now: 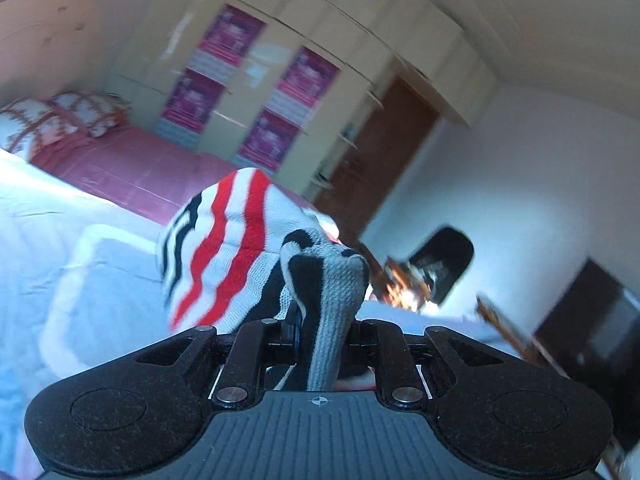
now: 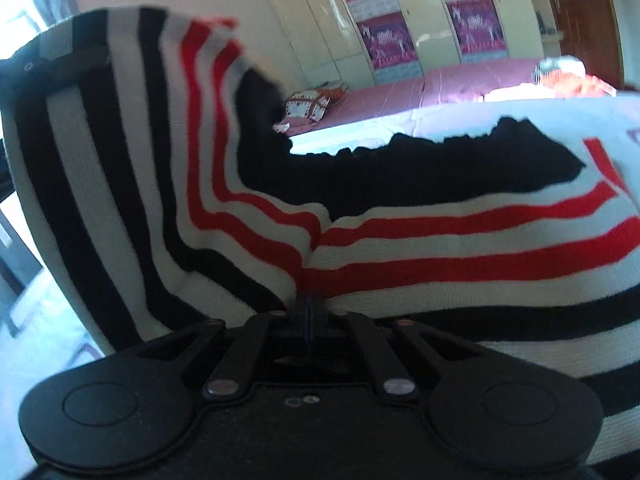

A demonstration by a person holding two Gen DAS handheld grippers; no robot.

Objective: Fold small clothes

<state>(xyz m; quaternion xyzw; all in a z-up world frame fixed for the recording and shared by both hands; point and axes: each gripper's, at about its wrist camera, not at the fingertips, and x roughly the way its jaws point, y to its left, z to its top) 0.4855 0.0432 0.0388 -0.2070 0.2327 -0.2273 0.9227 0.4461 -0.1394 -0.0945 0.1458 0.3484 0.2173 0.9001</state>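
white bedsheet below; left gripper pinches the striped knit garment at twelve o'clock, right gripper likewise.

The striped knit garment bunches over the left tongs and hides their tips, drapes past the right view's lower and right edges, and the dark clutter beyond it is too blurred to identify.

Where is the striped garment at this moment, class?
The striped garment fills the right wrist view, pinched by the right gripper over the white bed. In the left wrist view it bunches at centre, clamped in the left gripper.
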